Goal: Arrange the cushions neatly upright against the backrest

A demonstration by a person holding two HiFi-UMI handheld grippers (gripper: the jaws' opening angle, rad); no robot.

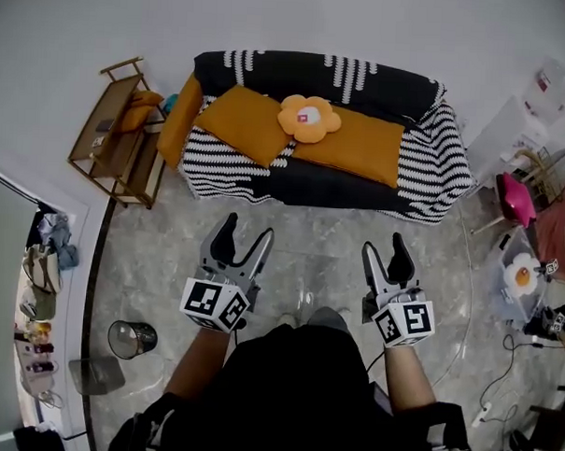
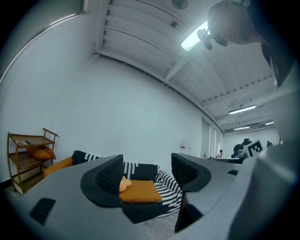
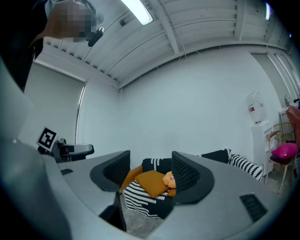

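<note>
The person is standing well back from the black-and-white sofa (image 1: 299, 71), holding both tools out over the marbled floor (image 1: 309, 254). The left gripper (image 1: 248, 232) is pointing at the sofa with its jaws standing moderately apart and nothing between them; the right gripper (image 1: 384, 248) is doing the same, also empty.

All the cushions are lying on the sofa, none upright against the backrest. The square orange cushion (image 1: 242, 123) is lying flat on the left half of the seat, turned like a diamond with one corner pointing toward the front edge. The long orange cushion (image 1: 361, 147) is lying flat on the right half, its long axis running along the sofa's length and skewed slightly. The flower-shaped cushion (image 1: 309, 118) is lying face up between them, overlapping both near the backrest. A narrow orange cushion (image 1: 178, 120) is standing on edge along the left armrest, its long axis running front to back.

In the right gripper view, one jaw is covering part of the flower-shaped cushion (image 3: 167, 179). In the left gripper view, a jaw is hiding most of it. Another orange cushion (image 1: 138, 111) is sitting on the wooden shelf (image 1: 103, 151), partly cut off by the frame.
</note>
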